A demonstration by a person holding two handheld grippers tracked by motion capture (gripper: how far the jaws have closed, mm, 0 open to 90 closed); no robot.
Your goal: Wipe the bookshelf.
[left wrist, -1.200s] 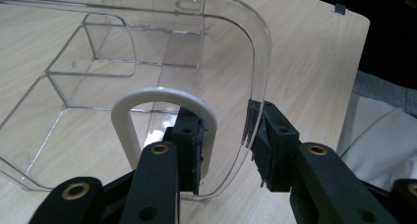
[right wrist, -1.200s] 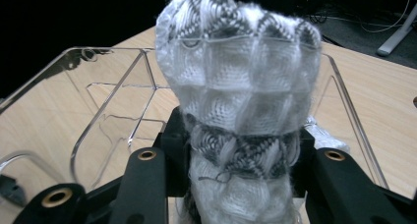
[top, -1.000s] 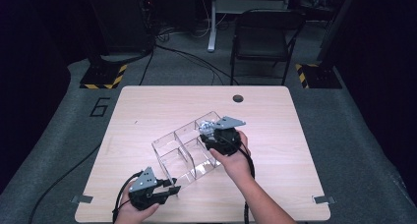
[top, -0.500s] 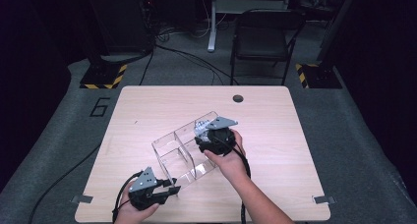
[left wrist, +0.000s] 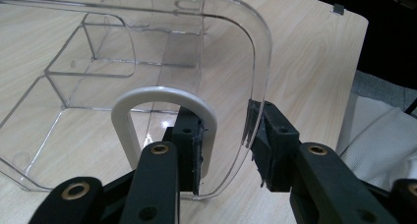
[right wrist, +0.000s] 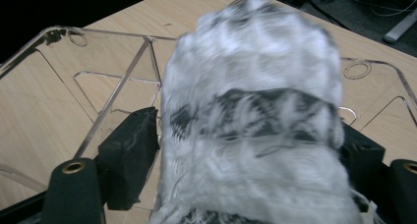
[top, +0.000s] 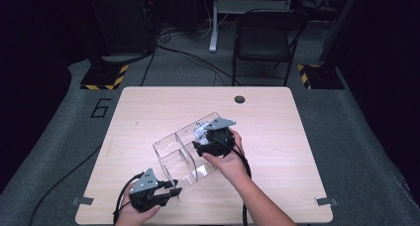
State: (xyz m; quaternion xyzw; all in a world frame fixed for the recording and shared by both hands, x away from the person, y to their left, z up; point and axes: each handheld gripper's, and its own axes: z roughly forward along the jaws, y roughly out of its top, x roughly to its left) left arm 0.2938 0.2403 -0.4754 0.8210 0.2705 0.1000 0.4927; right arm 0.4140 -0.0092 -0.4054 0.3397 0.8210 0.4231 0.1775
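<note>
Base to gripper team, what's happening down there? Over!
Left gripper clamped on end wall of clear bin. Right gripper: jaws just been opening, knitted cloth between them, above the bin. Nothing in the way.

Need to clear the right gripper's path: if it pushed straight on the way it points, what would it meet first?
The knitted grey-and-white cloth already sits between the right gripper and anything ahead; beyond it, probably the clear divided bin, though depth is uncertain.

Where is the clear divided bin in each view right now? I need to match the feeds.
High view: clear bin, table centre, between both grippers.
Left gripper view: upper left, its end wall between the jaws.
Right gripper view: behind the knitted item.
Shared landmark: the bin's inner dividers.
</note>
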